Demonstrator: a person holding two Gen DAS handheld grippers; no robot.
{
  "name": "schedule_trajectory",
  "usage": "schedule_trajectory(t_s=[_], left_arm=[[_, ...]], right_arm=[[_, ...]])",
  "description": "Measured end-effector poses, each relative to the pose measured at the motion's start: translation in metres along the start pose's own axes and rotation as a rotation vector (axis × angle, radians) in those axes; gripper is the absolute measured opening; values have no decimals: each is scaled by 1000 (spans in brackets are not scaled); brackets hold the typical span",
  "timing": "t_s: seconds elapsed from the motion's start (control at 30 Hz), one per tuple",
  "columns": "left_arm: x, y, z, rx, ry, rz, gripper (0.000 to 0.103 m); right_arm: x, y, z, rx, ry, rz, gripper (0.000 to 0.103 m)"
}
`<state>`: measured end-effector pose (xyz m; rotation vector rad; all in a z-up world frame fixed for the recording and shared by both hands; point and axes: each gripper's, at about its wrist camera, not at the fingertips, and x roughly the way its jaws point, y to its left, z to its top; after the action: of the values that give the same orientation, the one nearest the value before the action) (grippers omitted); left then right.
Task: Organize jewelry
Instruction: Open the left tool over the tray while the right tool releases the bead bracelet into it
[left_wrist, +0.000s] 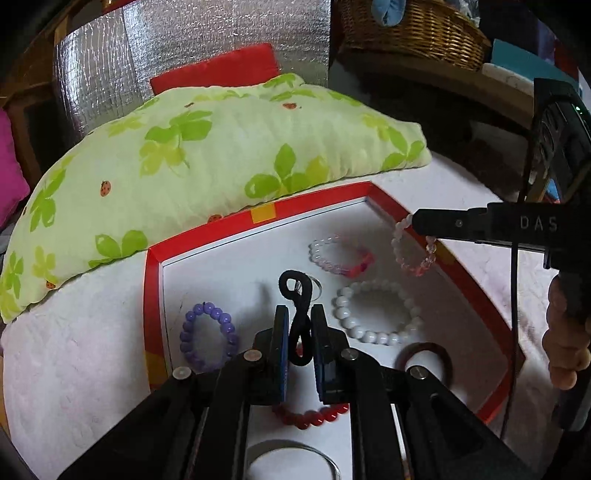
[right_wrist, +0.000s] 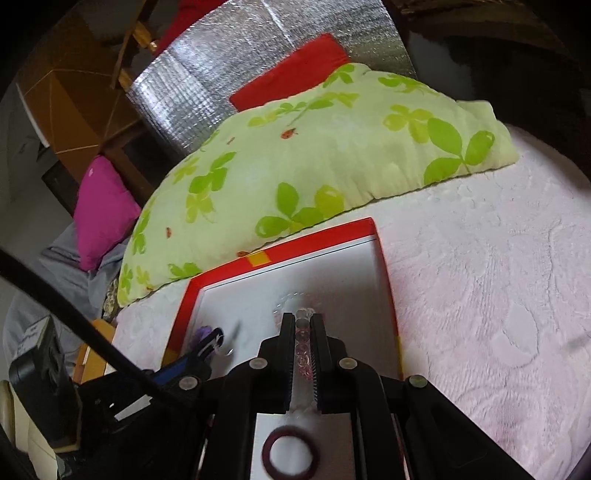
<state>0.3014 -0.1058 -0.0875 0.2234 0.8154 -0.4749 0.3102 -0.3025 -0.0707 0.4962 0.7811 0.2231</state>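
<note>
My left gripper (left_wrist: 300, 314) is shut on a black hair tie (left_wrist: 293, 291), which loops up past the fingertips over a white tray with a red rim (left_wrist: 153, 291). In the tray lie a purple bead bracelet (left_wrist: 208, 336), a white bead bracelet (left_wrist: 376, 314), a clear pink bracelet with a bow (left_wrist: 340, 258) and a red bead bracelet (left_wrist: 314, 415). My right gripper (left_wrist: 417, 221) comes in from the right, shut on a pale pink bead bracelet (left_wrist: 413, 251) that hangs over the tray's far right rim. The right wrist view shows that gripper (right_wrist: 303, 319) with the beads (right_wrist: 303, 343) pinched between its pads.
A green leaf-print pillow (left_wrist: 207, 162) lies against the tray's far side on a pale pink bedspread (right_wrist: 480, 295). A maroon ring (right_wrist: 290, 458) and a clear bangle (left_wrist: 291, 461) rest in the tray's near part. A wicker basket (left_wrist: 413, 33) stands far right.
</note>
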Motion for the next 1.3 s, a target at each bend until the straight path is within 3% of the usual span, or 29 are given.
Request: schedule_trajectory(t_s=[0.17, 0.27, 0.3, 0.4, 0.47, 0.53, 0.63, 1.2, 1.3], left_arm=[[10, 8, -1, -17, -1, 19, 13], [11, 8, -1, -18, -4, 33, 21], [10, 6, -2, -12, -4, 38, 25], [7, 2, -3, 3, -7, 71, 49], [2, 0, -3, 10, -14, 89, 55], [-3, -1, -3, 4, -7, 100, 63], [-15, -4, -6, -10, -10, 113, 68], [-97, -17, -36, -84, -98, 295, 81], [-104, -17, -42, -95, -96, 314, 81]], right_arm=[[15, -9, 0, 18, 28, -21, 9], [17, -10, 0, 29, 28, -20, 11], [16, -10, 0, 28, 25, -23, 11], [14, -9, 0, 21, 20, -40, 11], [11, -9, -1, 12, 17, -59, 13], [9, -9, -1, 12, 23, -64, 22], [3, -9, -3, 15, 20, -54, 27], [-57, 33, -40, -123, -11, -30, 28], [-65, 40, -49, -152, -19, -55, 57]])
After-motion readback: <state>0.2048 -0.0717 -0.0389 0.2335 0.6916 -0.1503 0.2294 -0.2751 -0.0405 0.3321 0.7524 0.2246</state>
